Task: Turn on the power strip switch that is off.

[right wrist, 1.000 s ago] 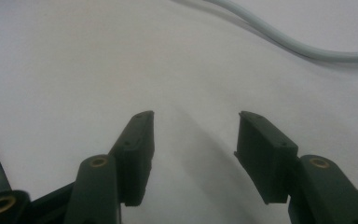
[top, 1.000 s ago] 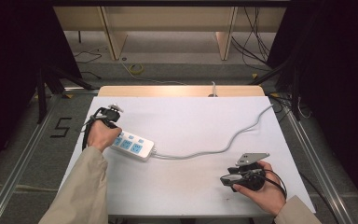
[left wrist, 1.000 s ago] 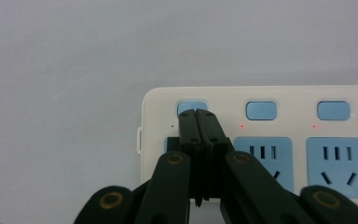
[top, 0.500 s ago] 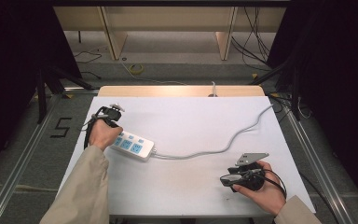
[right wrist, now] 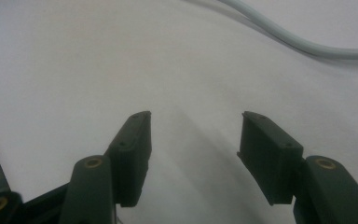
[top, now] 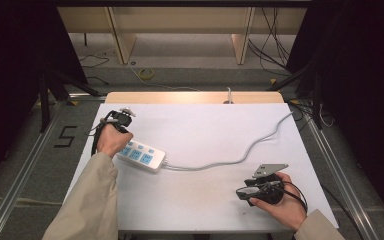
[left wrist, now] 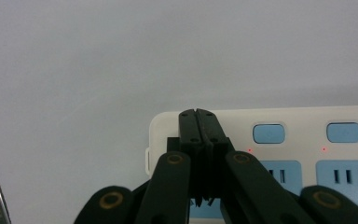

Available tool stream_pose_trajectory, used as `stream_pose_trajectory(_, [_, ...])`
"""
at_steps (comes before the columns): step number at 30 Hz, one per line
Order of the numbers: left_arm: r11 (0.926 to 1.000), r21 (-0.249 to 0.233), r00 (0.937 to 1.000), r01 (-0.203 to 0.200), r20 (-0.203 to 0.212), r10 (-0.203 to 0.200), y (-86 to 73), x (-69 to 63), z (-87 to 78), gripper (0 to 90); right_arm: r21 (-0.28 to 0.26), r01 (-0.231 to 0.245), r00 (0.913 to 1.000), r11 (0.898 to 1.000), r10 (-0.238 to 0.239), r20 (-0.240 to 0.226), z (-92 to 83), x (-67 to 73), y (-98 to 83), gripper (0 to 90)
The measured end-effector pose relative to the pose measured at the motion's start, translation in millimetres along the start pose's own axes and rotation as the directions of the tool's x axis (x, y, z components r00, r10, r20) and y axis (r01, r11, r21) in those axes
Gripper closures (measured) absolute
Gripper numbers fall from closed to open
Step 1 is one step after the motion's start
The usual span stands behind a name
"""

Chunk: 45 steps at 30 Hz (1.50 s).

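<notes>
Left gripper [left wrist: 199, 114] over power strip [left wrist: 303, 140]

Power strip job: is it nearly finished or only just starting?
Only starting, it seems. Nothing looks done yet: the power strip lies flat on the table with nothing in its sockets. In hand: the left tongs, shut, sit over the strip's end beside a blue button, perhaps to press something. The right tongs wait open over bare table. The rest is left.
</notes>
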<state>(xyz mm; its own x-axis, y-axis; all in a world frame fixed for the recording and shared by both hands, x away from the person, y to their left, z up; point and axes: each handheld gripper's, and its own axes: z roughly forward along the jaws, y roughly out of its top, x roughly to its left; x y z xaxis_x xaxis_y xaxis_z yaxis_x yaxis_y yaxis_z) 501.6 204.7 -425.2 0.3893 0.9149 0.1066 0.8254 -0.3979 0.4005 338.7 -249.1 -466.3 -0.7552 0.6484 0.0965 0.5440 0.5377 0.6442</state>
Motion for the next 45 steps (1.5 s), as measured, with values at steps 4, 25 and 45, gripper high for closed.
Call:
stream_pose_trajectory(4, [0.9999, 0.014, 1.0, -0.009, -0.003, 0.009, 2.0, -0.4, 2.0, 89.8, -0.002, -0.005, 1.0, 1.0, 0.005, 0.002, -0.5, -0.3, 0.0, 44.2])
stream_pose_trajectory(25, [0.9985, 0.045, 0.9992, -0.032, -0.02, 0.033, 11.0, -2.3, 4.0, 89.8, -0.004, 0.003, 1.0, 1.0, -0.003, 0.003, -1.6, -0.2, 0.5, 44.3])
stream_pose_trajectory(45, [0.9952, 0.092, 0.9993, -0.035, -0.012, 0.036, 12.8, -1.9, 10.4, 89.8, -0.002, 0.001, 1.0, 1.0, -0.001, 0.001, -1.9, 0.7, 0.8, 44.3])
